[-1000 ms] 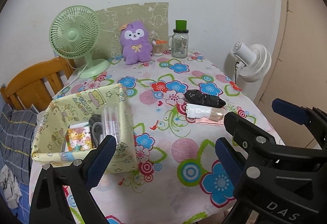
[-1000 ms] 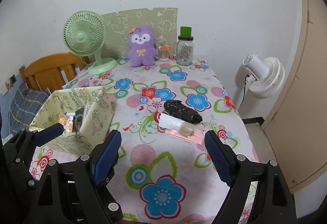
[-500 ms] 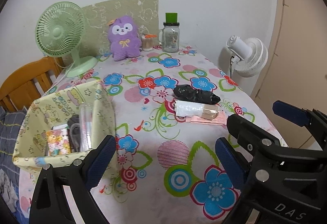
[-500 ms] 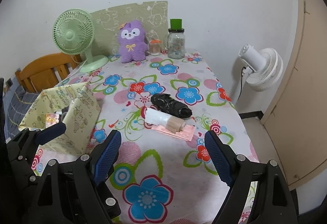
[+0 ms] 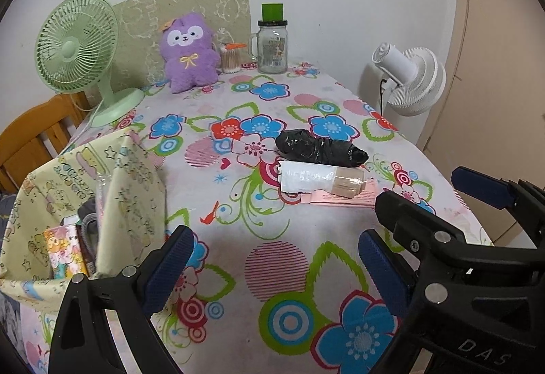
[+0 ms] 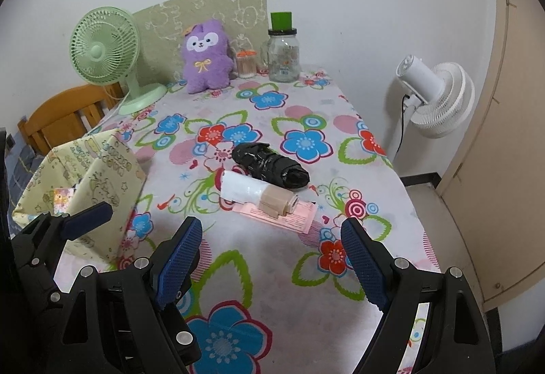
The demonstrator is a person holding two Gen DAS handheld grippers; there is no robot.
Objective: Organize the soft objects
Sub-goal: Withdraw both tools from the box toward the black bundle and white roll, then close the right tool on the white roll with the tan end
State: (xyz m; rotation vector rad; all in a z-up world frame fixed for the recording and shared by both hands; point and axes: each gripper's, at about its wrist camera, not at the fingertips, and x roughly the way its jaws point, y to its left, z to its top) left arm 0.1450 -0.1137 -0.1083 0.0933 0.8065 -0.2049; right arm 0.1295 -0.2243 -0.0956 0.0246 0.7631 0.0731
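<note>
- Both the left gripper (image 5: pixel 272 258) and the right gripper (image 6: pixel 270 258) have descended toward the table's near edge, jaws spread, empty.
- Probable targets: black bundle (image 6: pixel 270 162), white roll (image 6: pixel 247 188), mid-table.

A green desk fan (image 5: pixel 76 48) and a glass jar (image 5: pixel 271 46) with a green lid stand at the tabletop's (image 5: pixel 286 227) far edge. A white fan (image 6: pixel 437 99) stands beside it, a wooden chair (image 6: pixel 68 116) opposite.

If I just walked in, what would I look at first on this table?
Probably the fuzzy purple plush toy sitting at the back by the wall, beside the green desk fan. Next, the bright flowered tablecloth, with a black plastic bundle and a white roll lying side by side in the middle.
</note>
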